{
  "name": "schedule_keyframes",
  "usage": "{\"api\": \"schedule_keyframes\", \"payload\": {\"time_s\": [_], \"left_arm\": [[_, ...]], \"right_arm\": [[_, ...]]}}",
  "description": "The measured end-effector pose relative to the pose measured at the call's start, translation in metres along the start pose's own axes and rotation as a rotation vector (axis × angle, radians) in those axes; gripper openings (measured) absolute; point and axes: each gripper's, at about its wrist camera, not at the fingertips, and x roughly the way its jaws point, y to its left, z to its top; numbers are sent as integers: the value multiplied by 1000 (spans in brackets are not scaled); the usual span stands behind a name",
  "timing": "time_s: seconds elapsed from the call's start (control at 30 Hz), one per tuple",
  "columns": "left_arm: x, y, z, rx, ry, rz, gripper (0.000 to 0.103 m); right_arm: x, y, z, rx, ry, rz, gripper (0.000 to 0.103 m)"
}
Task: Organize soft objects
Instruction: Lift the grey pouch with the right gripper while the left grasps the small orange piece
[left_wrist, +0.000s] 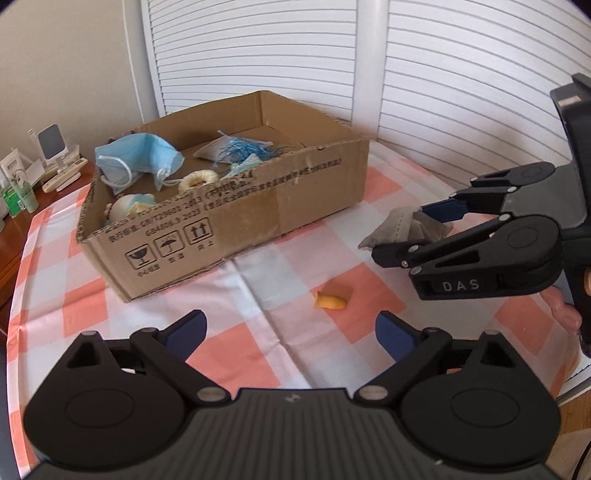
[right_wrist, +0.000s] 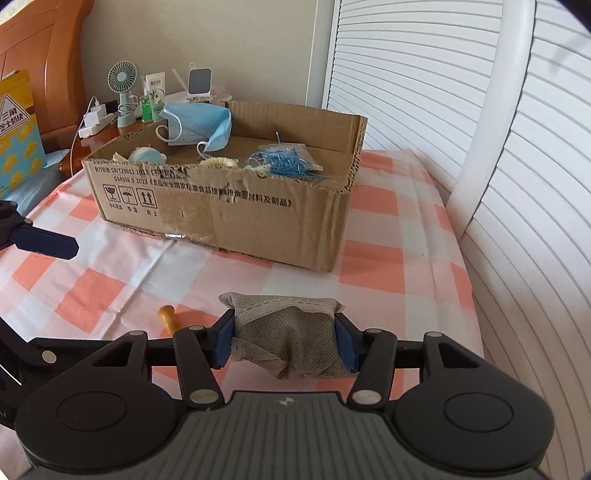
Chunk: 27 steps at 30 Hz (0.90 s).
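Note:
A grey fabric pouch (right_wrist: 288, 338) is squeezed between the blue pads of my right gripper (right_wrist: 286, 341), low over the checked cloth; it also shows in the left wrist view (left_wrist: 400, 226) in that gripper (left_wrist: 417, 230). My left gripper (left_wrist: 290, 330) is open and empty, hovering over the cloth. A small orange soft piece (left_wrist: 330, 301) lies on the cloth between the grippers, also in the right wrist view (right_wrist: 168, 317). An open cardboard box (left_wrist: 236, 221) holds a blue face mask (left_wrist: 136, 157), a blue stringy packet (left_wrist: 240, 149) and cream soft items.
The table wears a pink-and-white checked cloth (left_wrist: 280, 354). White louvred doors (right_wrist: 424, 74) stand behind and right of it. A wooden nightstand (right_wrist: 96, 138) at the left carries a small fan (right_wrist: 123, 92), bottles and chargers. The box (right_wrist: 258, 214) stands toward the table's back.

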Motion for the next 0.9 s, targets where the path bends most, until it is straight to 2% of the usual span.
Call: {"api": "schedule_keyframes", "payload": {"time_s": [0.13, 0.2, 0.23, 0.3, 0.33, 0.4, 0.63, 0.83, 0.9], "left_arm": [[7, -9, 2, 54, 0, -7, 81], [11, -11, 2, 62, 8, -13, 73], [13, -11, 3, 62, 13, -15, 70], [17, -11, 3, 64, 24, -15, 58], [20, -11, 3, 64, 31, -13, 55], [25, -12, 4, 63, 35, -16, 48], [29, -20, 5, 104, 29, -51, 47], [30, -20, 5, 98, 22, -69, 46], [30, -18, 4, 100, 17, -71, 41]], "right_arm": [[5, 0, -10, -20, 17, -2, 64], [5, -1, -13, -20, 17, 3, 67], [6, -2, -14, -22, 15, 6, 69], [6, -3, -17, -27, 16, 12, 74], [7, -4, -18, -23, 14, 13, 79], [8, -6, -19, -15, 11, 23, 84], [10, -15, -25, -14, -3, 20, 103], [11, -25, -28, 0, 3, 33, 103], [11, -26, -30, -7, -4, 39, 103]]}}
